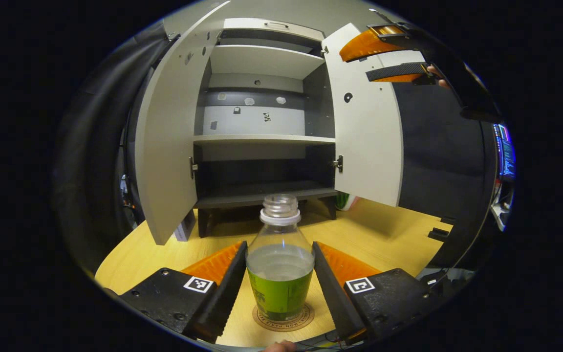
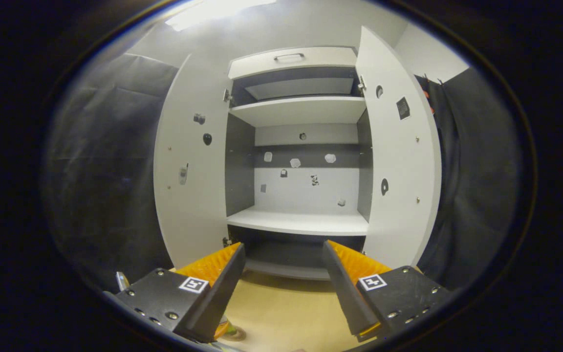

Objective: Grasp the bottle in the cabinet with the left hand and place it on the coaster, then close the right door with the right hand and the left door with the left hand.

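The clear plastic bottle with the green label (image 1: 280, 274) stands upright on the round cork coaster (image 1: 284, 320) on the yellow wooden bench (image 1: 389, 234), uncapped. The left claw (image 1: 280, 286) flanks it, fingers just beside its sides, contact unclear. The right claw (image 2: 284, 278) gapes apart, facing the grey cabinet (image 2: 301, 222), both doors open.
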